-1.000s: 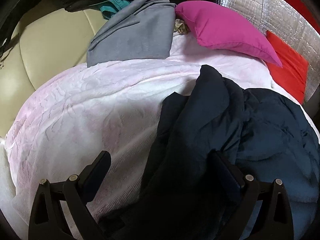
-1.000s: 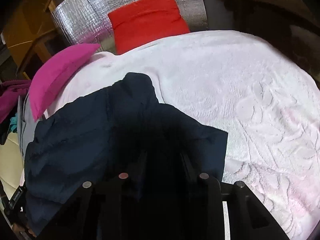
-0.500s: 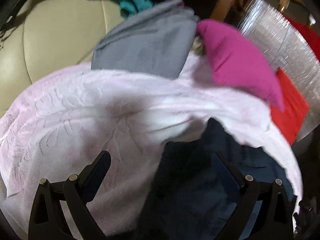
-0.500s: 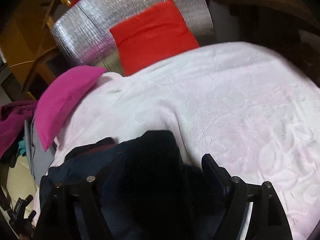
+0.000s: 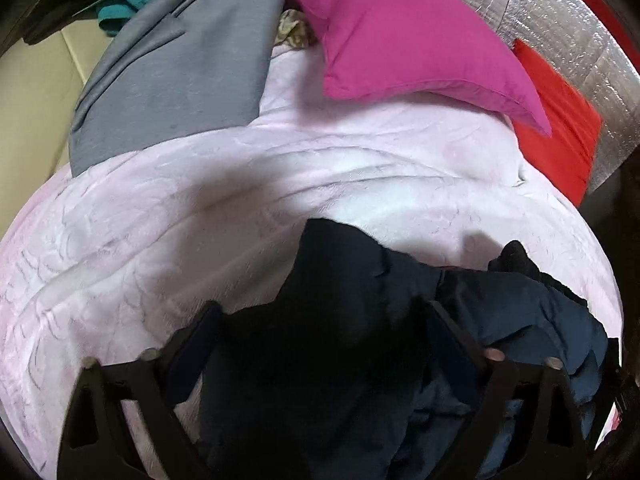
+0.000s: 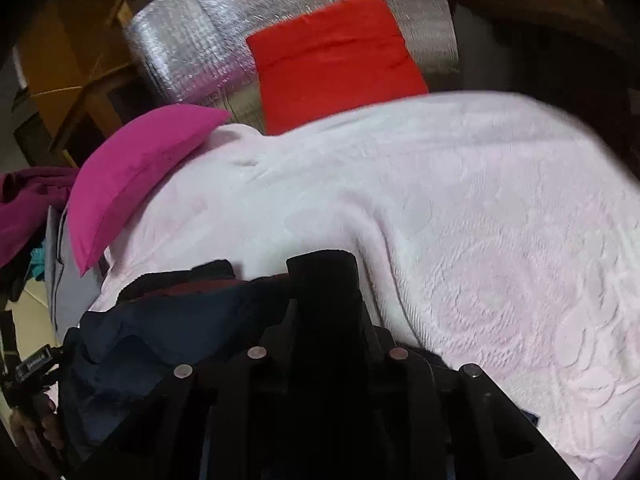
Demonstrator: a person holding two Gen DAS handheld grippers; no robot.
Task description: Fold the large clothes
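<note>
A dark navy padded jacket (image 5: 520, 312) lies bunched at the near edge of a pale pink embossed bedspread (image 5: 200, 208). My left gripper (image 5: 320, 320) hangs over the jacket's left part. Its jaws stand wide and are closing, with a thick dark fold between them, and the pads do not visibly press on it. In the right wrist view my right gripper (image 6: 324, 312) has its jaws drawn close together on a fold of the jacket (image 6: 168, 320). A dark tab of cloth sticks up past the fingertips.
A magenta pillow (image 5: 400, 40) and a red cushion (image 5: 556, 120) lie at the bed's far end against a silver foil mat (image 5: 560, 12). A grey garment (image 5: 172, 80) and a teal one (image 5: 124, 4) rest at the far left by a cream padded surface (image 5: 32, 92). The bedspread (image 6: 480, 240) drops off at the right.
The jacket has been drawn from the middle of the bed to its near edge and bunched up. My right gripper opened wide, then closed on a fold. My left gripper moved over the jacket.
</note>
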